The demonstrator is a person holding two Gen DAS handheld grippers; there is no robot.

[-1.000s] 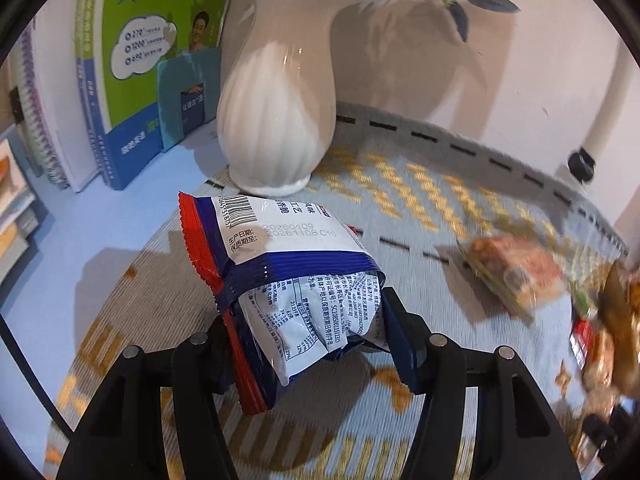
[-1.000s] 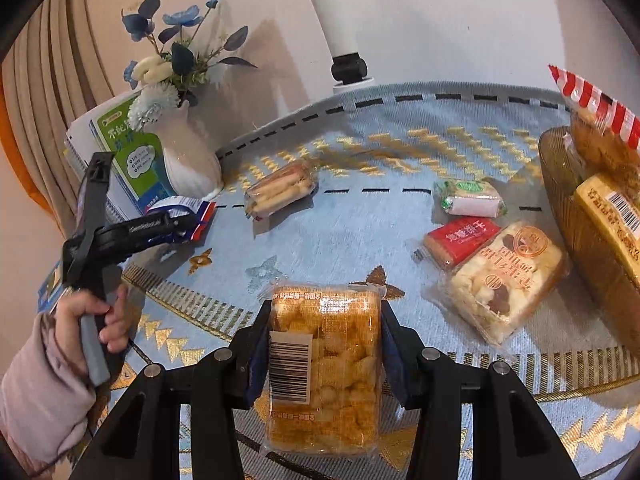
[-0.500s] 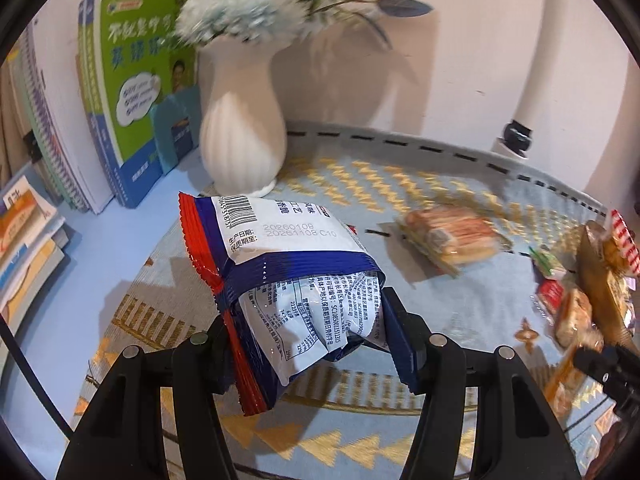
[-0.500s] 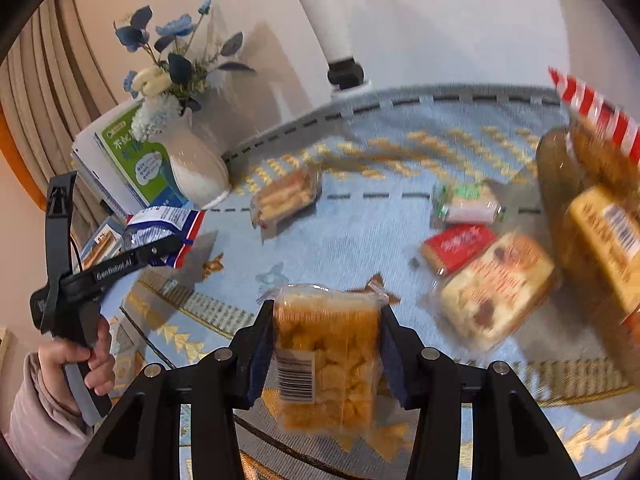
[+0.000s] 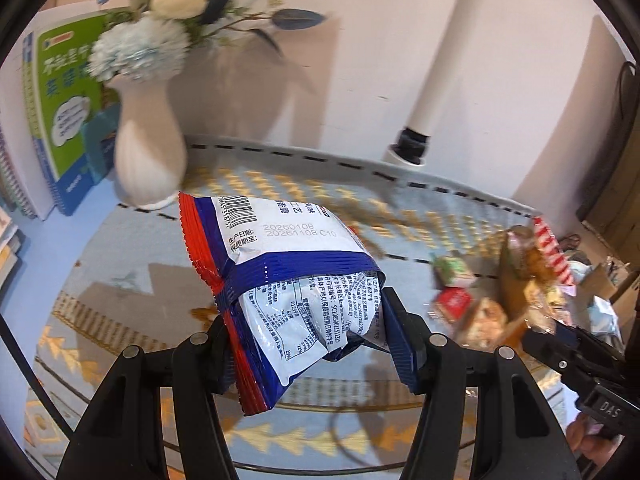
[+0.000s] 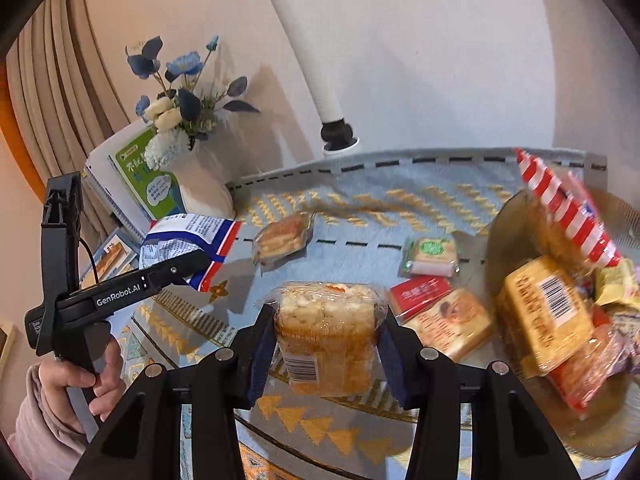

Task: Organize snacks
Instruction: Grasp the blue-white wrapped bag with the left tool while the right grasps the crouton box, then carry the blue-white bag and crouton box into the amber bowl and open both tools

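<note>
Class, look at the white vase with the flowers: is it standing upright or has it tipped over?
Upright. The white vase stands on its base at the table's back edge beside the green book, flowers rising from its neck.

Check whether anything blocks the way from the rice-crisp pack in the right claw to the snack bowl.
Nothing visible does. The rice-crisp pack hangs above the table, and the loose packs between it and the bowl lie flat beneath its path.

Table under a pale blue woven cloth with gold zigzag bands. On it: white ribbed vase of flowers, upright; clear-wrapped cake; green-labelled packet; red packet touching a tan biscuit pack; amber glass bowl heaped with snacks.
</note>
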